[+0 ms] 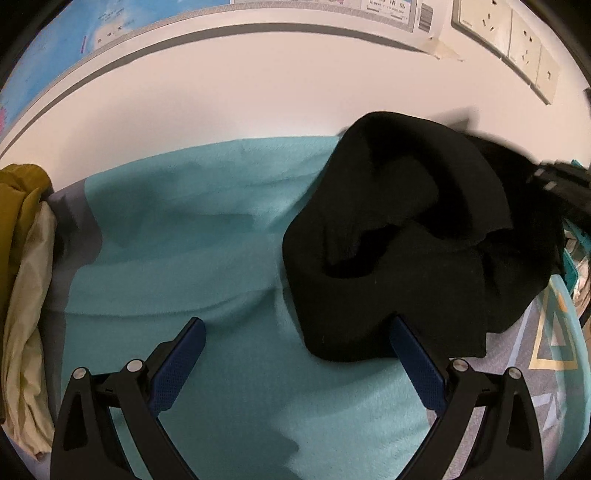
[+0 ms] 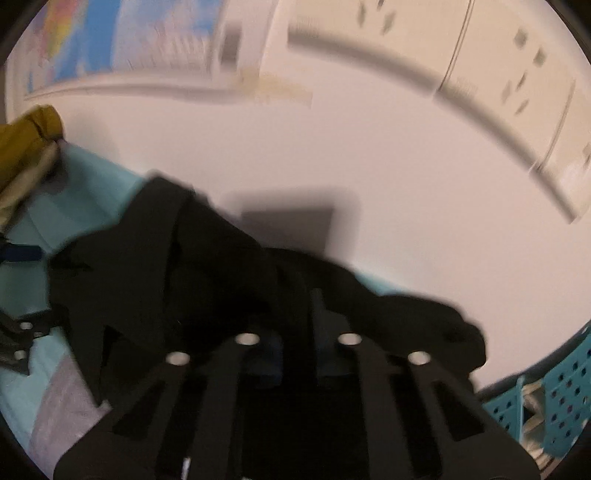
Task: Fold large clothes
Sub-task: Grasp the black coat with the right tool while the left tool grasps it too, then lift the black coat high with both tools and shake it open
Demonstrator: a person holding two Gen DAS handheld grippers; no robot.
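A crumpled black garment lies on a teal blanket, towards the right in the left wrist view. My left gripper is open just above the blanket, and its right fingertip is at the garment's near edge; nothing is between the pads. In the blurred right wrist view the black garment trails left from my right gripper, whose fingers stand close together with black cloth pinched between them. The right gripper also shows at the garment's far right side.
A pile of mustard and beige clothes lies at the left edge. A perforated teal basket stands at the right. A white wall with sockets and a map poster runs right behind the blanket.
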